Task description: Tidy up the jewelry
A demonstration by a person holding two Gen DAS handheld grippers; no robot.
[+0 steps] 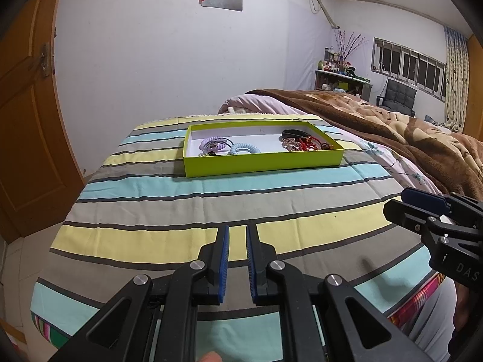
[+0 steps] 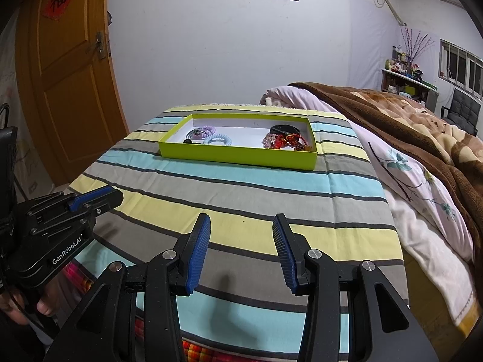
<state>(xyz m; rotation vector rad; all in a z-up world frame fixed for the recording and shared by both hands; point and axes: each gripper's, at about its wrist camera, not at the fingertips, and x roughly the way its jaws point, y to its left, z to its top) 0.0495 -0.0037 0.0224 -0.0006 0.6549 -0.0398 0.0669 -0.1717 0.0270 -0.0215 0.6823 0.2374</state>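
Observation:
A lime green shallow box [image 1: 262, 163] [image 2: 238, 154] lies on the striped cloth at the far end. In its left part are coiled hair ties, purple [image 1: 208, 144] and light blue [image 1: 243, 147] [image 2: 218, 139]. In its right part lies a pile of red and gold jewelry [image 1: 305, 144] [image 2: 286, 141] with a black item [image 1: 294, 133] behind it. My left gripper [image 1: 237, 232] is nearly shut and empty, well short of the box. My right gripper [image 2: 241, 226] is open and empty, also short of the box.
The striped cloth [image 1: 211, 205] covers a table-like surface. A bed with a brown blanket [image 1: 392, 126] and pink floral quilt [image 2: 416, 187] lies to the right. A wooden door [image 2: 66, 75] stands at the left. A shelf and chair are far right.

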